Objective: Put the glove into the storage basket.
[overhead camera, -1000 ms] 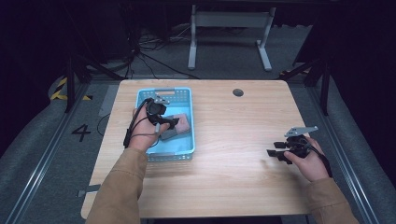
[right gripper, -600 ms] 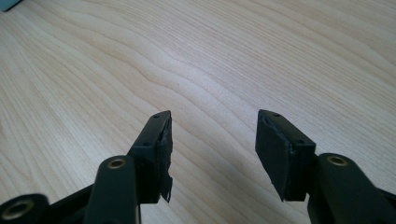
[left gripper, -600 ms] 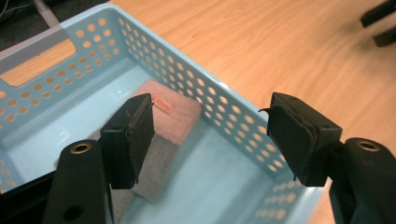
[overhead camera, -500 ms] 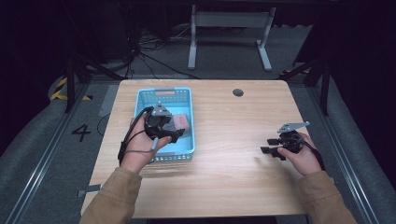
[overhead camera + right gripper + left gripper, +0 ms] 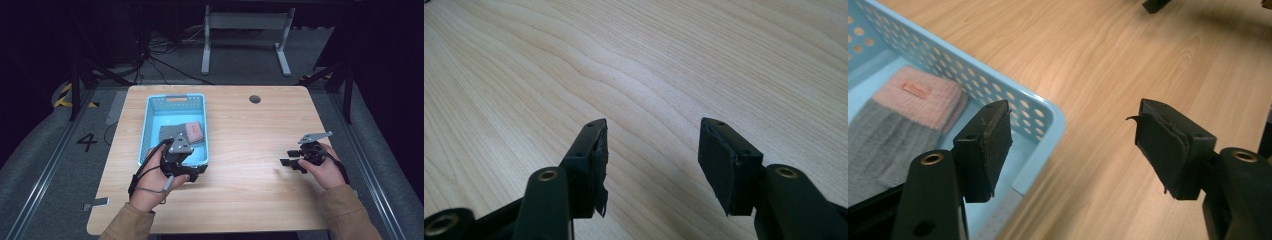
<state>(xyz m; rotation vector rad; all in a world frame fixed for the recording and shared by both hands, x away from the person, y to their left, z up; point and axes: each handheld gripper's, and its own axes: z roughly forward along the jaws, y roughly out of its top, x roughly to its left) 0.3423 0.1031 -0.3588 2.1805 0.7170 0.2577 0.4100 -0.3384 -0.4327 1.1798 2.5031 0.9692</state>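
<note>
A light-blue perforated basket (image 5: 149, 127) stands on the left half of the wooden table (image 5: 240, 125), its long axis running from the near edge toward the far edge, its handle slot at the far end. Inside lies a folded knit cloth (image 5: 186, 133) — grey with a pink band — its pink end pointing toward the basket's right wall; its near part is hidden behind the left gripper in the high view.

The left gripper (image 5: 1073, 145) hovers at the basket's near right corner with its jaws spread wide, holding nothing: one jaw hangs over the basket's inside, the other over bare wood. In the left gripper view the basket's rim (image 5: 1013, 97) passes between them, and the cloth (image 5: 903, 120) is cut off at the left edge.

The right gripper (image 5: 651, 160) is held near the table's right edge — jaws wide apart and empty above plain wood. Whether it touches the tabletop I cannot tell.
</note>
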